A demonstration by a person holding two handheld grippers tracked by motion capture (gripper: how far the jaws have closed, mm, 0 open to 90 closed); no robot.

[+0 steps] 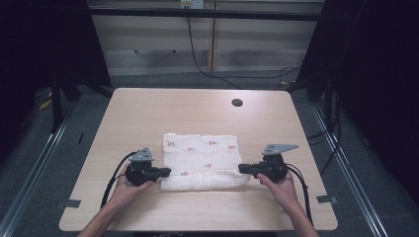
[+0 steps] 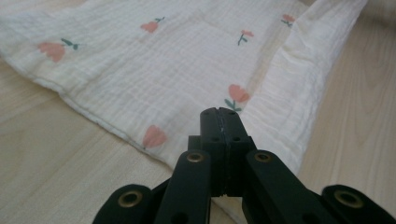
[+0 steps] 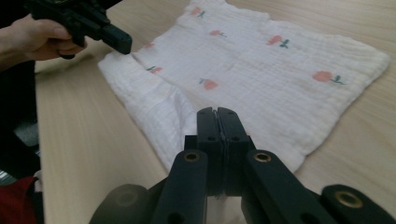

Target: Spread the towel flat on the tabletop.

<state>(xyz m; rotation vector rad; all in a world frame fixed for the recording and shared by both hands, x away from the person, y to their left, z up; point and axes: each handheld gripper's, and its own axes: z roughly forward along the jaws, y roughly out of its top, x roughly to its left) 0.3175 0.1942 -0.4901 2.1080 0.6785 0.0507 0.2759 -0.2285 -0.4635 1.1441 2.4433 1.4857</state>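
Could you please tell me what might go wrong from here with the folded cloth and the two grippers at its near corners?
1. Both the left gripper and the right gripper have jaws pressed together at the near edge of the white crinkled cloth with red flowers; whether any fabric is caught is unclear, so a lift may leave it behind.
2. The near edge is a doubled fold; catching one layer could undo it.
3. Uneven pulling could skew the cloth on the light wooden table.
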